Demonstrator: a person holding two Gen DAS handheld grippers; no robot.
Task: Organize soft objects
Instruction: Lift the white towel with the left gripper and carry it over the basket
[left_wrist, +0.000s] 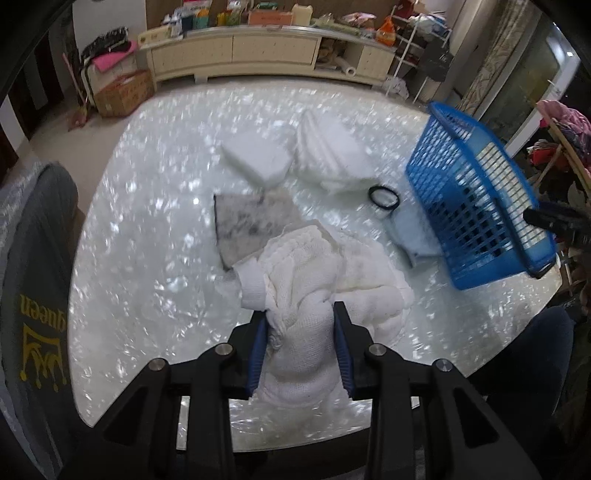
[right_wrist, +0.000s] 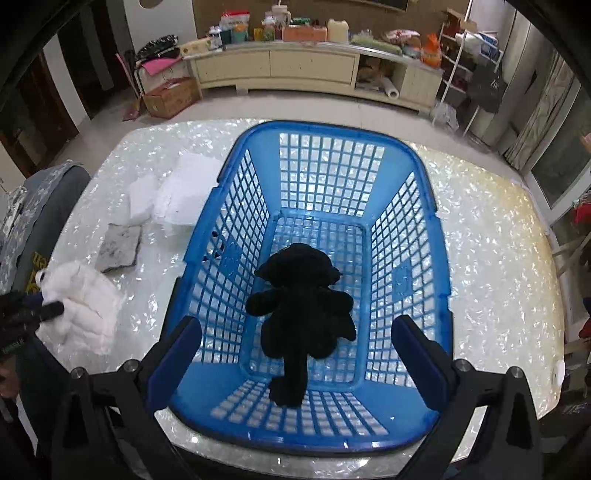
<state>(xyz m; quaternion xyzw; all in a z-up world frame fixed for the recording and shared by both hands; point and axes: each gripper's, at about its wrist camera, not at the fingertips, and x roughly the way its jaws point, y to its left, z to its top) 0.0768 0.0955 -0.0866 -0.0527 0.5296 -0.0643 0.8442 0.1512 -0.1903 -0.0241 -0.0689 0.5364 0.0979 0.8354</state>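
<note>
While the two grippers are working over it, the scene is laying out like this, biggest first:

Room: a long cream sideboard (right_wrist: 280, 70) is running along the far wall, its top crowded with boxes, bottles and packets; a cardboard box (right_wrist: 170, 96) is sitting on the pale floor to its left.
Surface: a table (left_wrist: 155, 236) with a glossy, white, shell-patterned top is carrying everything and throwing back bright glints.
Basket: a blue plastic basket (right_wrist: 436, 236) with lattice walls is standing on the table's right part, directly under the right gripper.
Plush toy: a black soft toy (right_wrist: 301, 306) is lying on the basket floor, toward the near end.
White cloth: a white knitted cloth (left_wrist: 314, 280) is lying bunched on the table's near left, beside the basket.
Foam blocks: two white foam blocks (left_wrist: 258, 158) are resting side by side farther back on the table.
Grey pad: a flat grey mottled pad (left_wrist: 247, 221) is lying between the blocks and the cloth, its near corner tucked under the cloth.
Black ring: a small black ring (left_wrist: 384, 196) is lying near the basket's left wall.
Left gripper: the left gripper (left_wrist: 301, 314) is pinching a fold of the white cloth between its blue pads.
Right gripper: the right gripper (right_wrist: 297, 334) is hovering above the basket, spread wide and gripping nothing.
</note>
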